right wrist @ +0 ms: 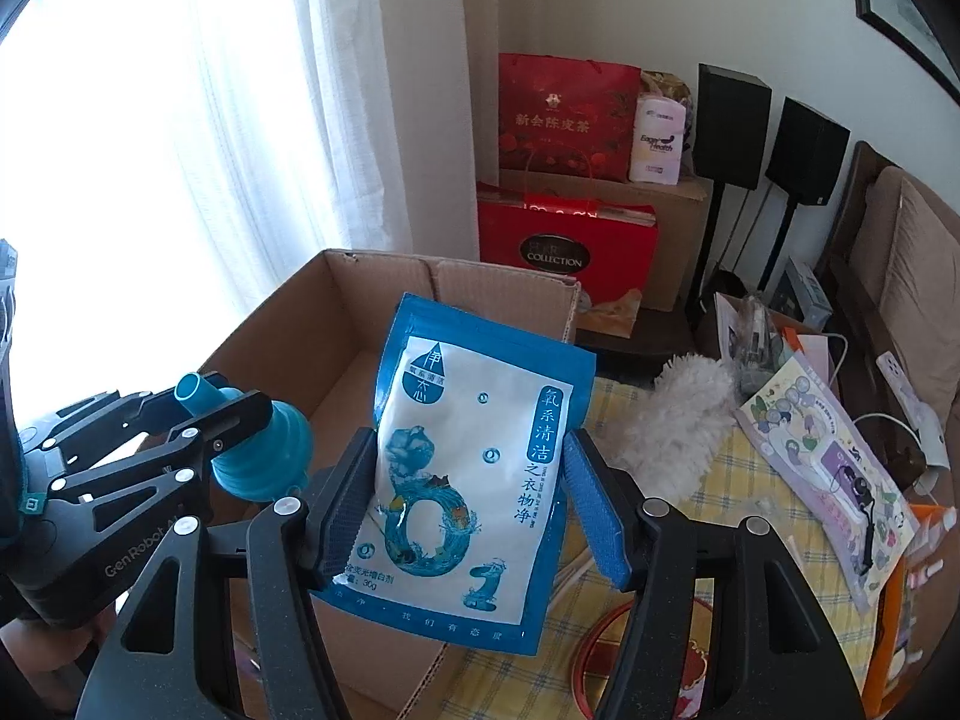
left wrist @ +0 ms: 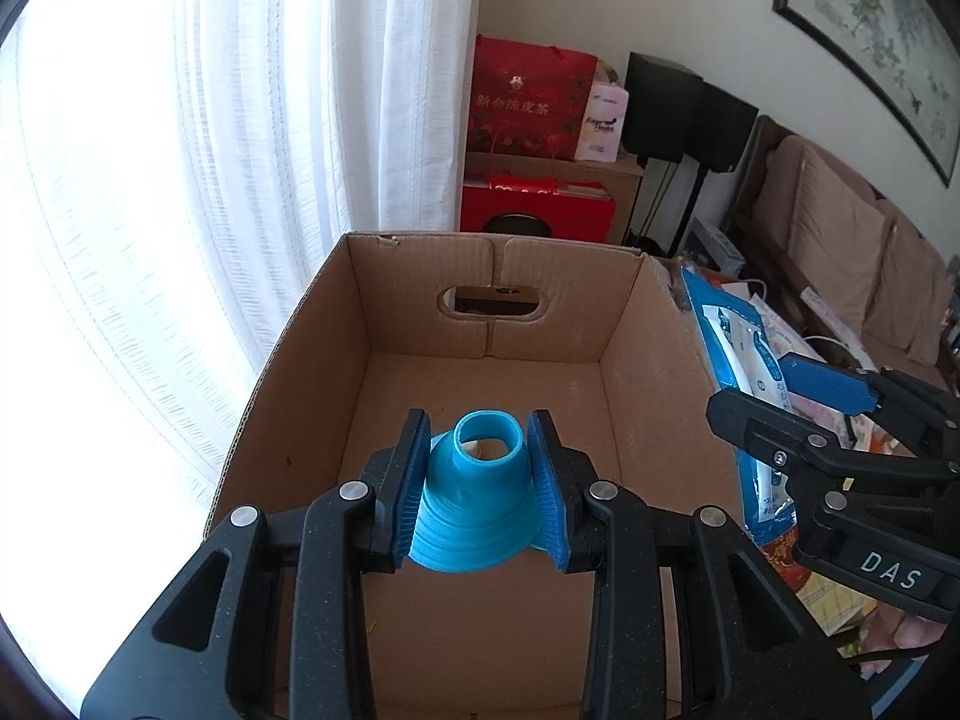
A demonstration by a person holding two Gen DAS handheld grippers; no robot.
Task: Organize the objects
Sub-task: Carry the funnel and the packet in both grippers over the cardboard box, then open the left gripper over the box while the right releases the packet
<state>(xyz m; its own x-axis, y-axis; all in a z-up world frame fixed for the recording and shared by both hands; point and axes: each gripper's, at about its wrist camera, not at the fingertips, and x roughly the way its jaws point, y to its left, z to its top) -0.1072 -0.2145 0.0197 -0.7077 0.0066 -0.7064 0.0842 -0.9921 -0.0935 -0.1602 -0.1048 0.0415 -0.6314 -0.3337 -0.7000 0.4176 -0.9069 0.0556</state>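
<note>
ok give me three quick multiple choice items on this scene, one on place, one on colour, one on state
1. Where is the blue funnel?
A. on the sofa
B. held over the cardboard box
C. on the checked cloth

2. What colour is the pouch in the right tool?
A. blue and white
B. red
C. green

3. What is the left tool doing?
A. hanging open and empty
B. gripping the pouch
C. shut on the funnel

Answers: 1 B, the box floor shows below the funnel. 2 A, blue border around a white panel. 3 C, both pads press on the funnel's sides.
</note>
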